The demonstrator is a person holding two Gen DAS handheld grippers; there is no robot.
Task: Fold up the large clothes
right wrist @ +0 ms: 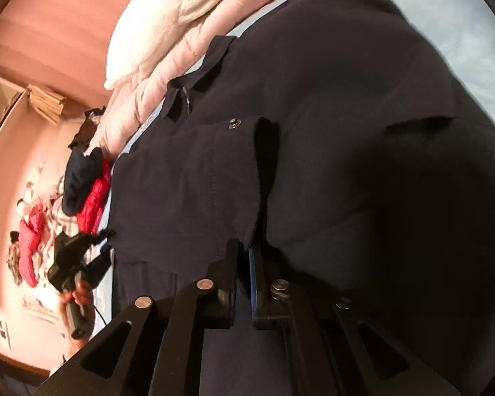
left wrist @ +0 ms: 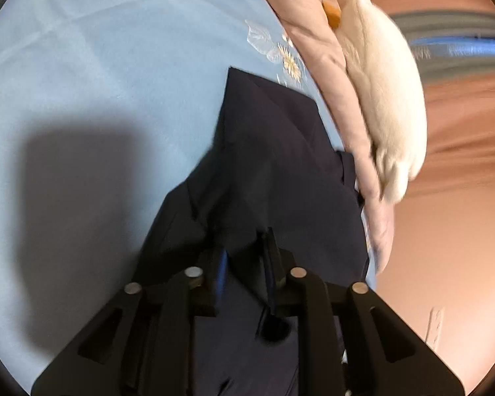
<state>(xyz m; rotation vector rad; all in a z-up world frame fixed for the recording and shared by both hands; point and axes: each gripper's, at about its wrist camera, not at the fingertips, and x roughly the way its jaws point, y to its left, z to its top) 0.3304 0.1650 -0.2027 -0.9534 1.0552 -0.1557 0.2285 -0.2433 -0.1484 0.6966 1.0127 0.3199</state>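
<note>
Folding is under way: both grippers, left (left wrist: 244,257) and right (right wrist: 246,257), pinch the dark garment (right wrist: 330,125) with narrow fingers; next, carry that edge across the garment's middle.

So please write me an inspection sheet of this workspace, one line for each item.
Surface: light blue bedsheet with embroidered flowers.
Job's things: dark navy garment with a metal snap button, spread on the sheet.
Clutter: pink quilted cover and cream fluffy blanket beside the garment; red and dark clothes pile at the sheet's edge.
Grippers: left gripper shut on garment fabric; right gripper shut on a garment edge.
Cables: thin black wire under the hand-held left gripper.
Surroundings: pink wall; more red clothes further off.
</note>
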